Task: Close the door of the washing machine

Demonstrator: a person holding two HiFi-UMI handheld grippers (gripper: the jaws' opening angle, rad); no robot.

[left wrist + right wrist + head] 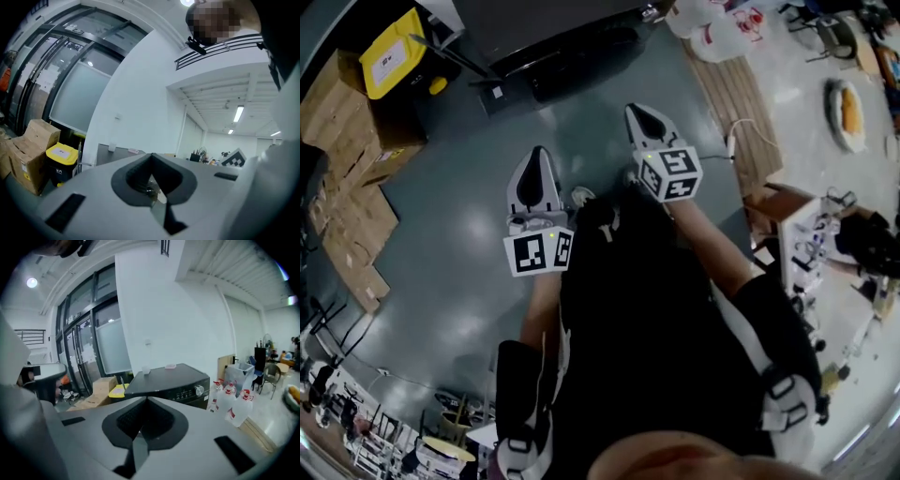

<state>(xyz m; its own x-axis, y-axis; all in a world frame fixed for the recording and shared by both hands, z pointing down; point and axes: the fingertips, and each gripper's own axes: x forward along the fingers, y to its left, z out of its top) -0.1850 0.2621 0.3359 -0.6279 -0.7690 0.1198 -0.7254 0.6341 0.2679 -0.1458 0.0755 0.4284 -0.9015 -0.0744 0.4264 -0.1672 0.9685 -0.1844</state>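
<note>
1. A person is holding both claws up in front of the body, over a gray floor (450, 234).
2. The left claw (538, 156) is pressing its two jaws together. It is holding nothing.
3. The right claw (636, 112) is also pressing its jaws tight together. It is holding nothing too.
4. The washer (161, 380) is sitting ahead of the claws, against a white wall (178, 319). It is well apart from both claws.
5. Its dark top and its front strip with a round knob (200, 390) are showing in the right gripper view.
6. The right claw is hiding the door in that view. In the head view the front is looking too dark to make out, so I cannot tell if the door is shut.
7. A small white cup (145, 370) and a small pink thing (170, 366) are sitting on top of the washer.
8. Water jugs (232, 401) with red caps are standing on the floor, just to the right of the washer.
9. A yellow bin (61, 161) and brown boxes (26, 157) are sitting on the washer's left side.
</note>
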